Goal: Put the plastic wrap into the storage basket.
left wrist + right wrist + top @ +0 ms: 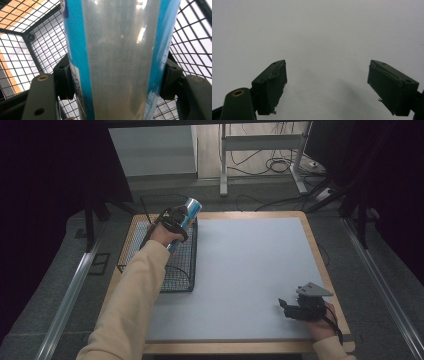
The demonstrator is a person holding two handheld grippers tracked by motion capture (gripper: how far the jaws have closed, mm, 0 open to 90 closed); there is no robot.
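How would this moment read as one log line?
left tongs: shut on blue can, above wire basket | right tongs: open, empty, over grey mat

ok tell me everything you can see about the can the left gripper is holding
The can is a tall, slim cylinder of shiny metal, silver with bright blue bands along its length and small print on a white patch. The left gripper is shut on it, one finger pressed to each side. It is held tilted above the black wire basket at the table's left side, its upper end pointing up and away from the person. Nothing else touches it.
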